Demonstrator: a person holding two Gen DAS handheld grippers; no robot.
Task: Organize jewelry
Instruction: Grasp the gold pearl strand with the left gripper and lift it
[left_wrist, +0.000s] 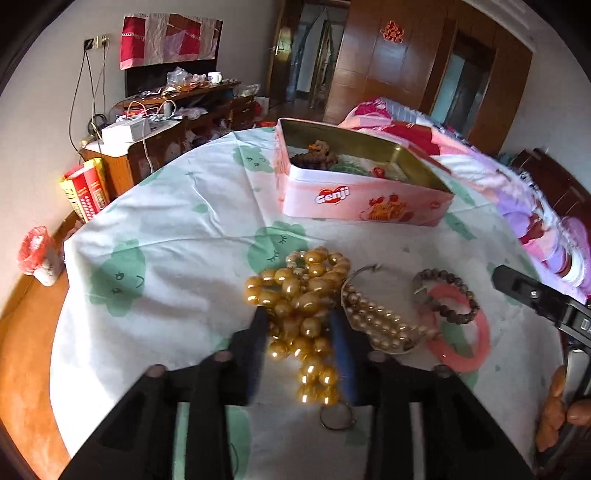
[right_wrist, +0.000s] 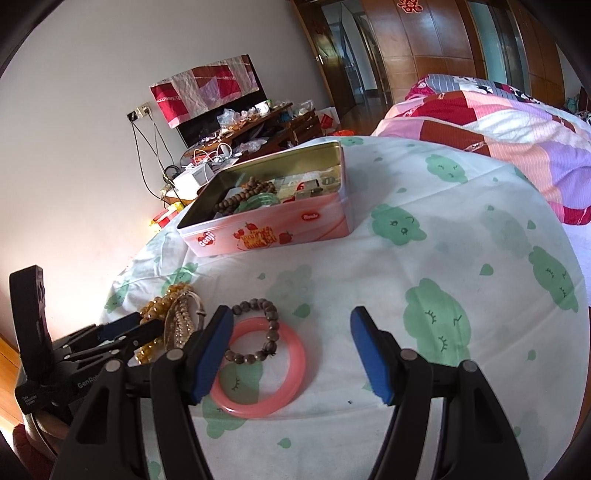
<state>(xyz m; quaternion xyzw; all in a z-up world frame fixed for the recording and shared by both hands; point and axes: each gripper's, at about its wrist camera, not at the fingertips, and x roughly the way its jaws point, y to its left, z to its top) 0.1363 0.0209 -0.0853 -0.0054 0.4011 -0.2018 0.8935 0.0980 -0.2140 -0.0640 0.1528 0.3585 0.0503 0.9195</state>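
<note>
A pink Genji tin (left_wrist: 365, 201), lid off, stands at the far side of the table with dark beads and green jewelry inside; it also shows in the right wrist view (right_wrist: 269, 229). My left gripper (left_wrist: 301, 325) has its jaws around a heap of amber bead necklace (left_wrist: 303, 291), partly closed on it. Beside it lie a pearl bracelet (left_wrist: 380, 321), a brown bead bracelet (right_wrist: 258, 328) and a pink bangle (right_wrist: 258, 369). My right gripper (right_wrist: 291, 321) is open and empty, its left finger at the bangle's edge.
The table wears a white cloth with green cloud faces (right_wrist: 436, 314). A small metal ring (left_wrist: 337, 415) lies near my left gripper. A bed with a patchwork quilt (right_wrist: 498, 122) lies to the right. A cluttered wooden cabinet (left_wrist: 177, 110) stands by the wall.
</note>
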